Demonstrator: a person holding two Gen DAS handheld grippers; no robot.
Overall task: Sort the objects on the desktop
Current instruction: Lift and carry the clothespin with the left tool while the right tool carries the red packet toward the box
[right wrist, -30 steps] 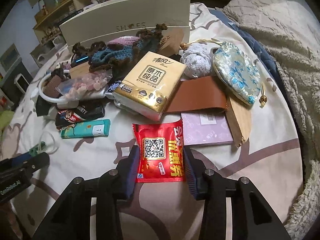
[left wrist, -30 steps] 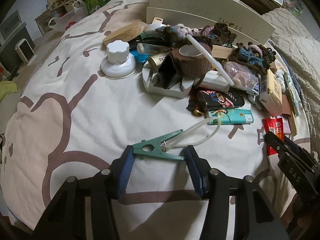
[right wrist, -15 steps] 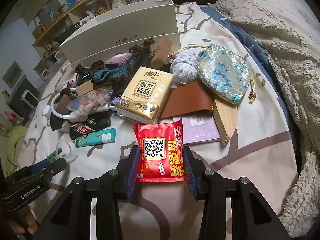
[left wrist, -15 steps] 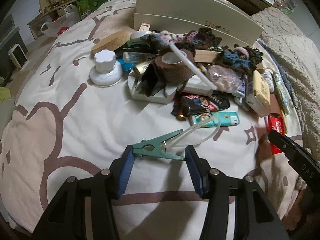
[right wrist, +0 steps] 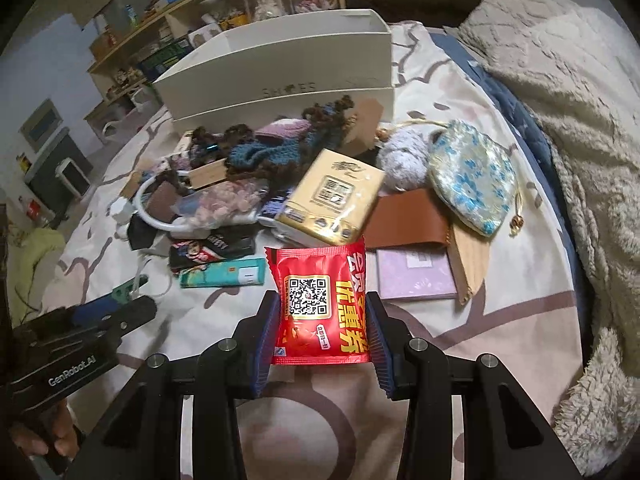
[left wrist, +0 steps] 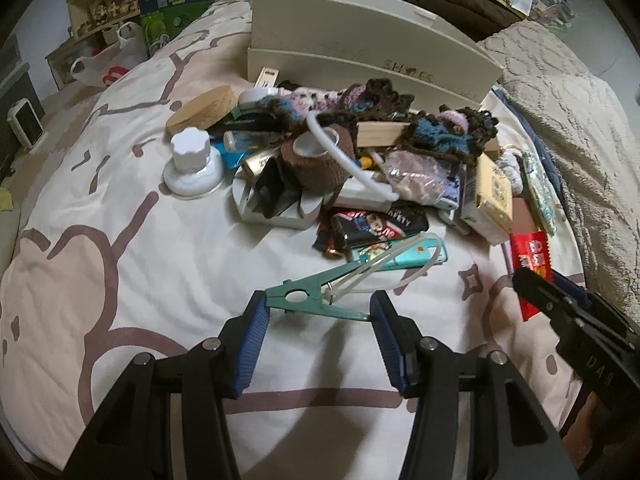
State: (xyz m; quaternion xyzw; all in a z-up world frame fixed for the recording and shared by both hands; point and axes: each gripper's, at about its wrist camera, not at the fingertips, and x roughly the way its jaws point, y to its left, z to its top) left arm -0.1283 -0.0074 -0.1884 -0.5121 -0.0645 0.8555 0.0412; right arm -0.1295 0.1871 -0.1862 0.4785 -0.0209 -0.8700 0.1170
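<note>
My left gripper [left wrist: 318, 312] is shut on a teal clothespin [left wrist: 312, 300] that trails a clear plastic loop [left wrist: 384, 268], and holds it just above the bedsheet. My right gripper [right wrist: 322, 318] is shut on a red snack packet [right wrist: 322, 300] with a QR code and holds it lifted above the sheet. The packet also shows at the right of the left wrist view [left wrist: 532, 256]. A white shoe box [right wrist: 280, 76] stands behind the pile.
A pile lies ahead of the box: brown tape roll [left wrist: 320, 160], white knob [left wrist: 192, 156], teal lighter [left wrist: 400, 254], tissue pack [right wrist: 332, 196], brown wallet [right wrist: 404, 216], blue brocade pouch [right wrist: 472, 176], purple card [right wrist: 416, 276], crochet pieces [left wrist: 452, 132]. A fleece blanket [right wrist: 580, 160] lies at right.
Both grippers have risen with their objects. The clothespin and the red packet are lifted higher off the sheet, and the pile looks farther away.
</note>
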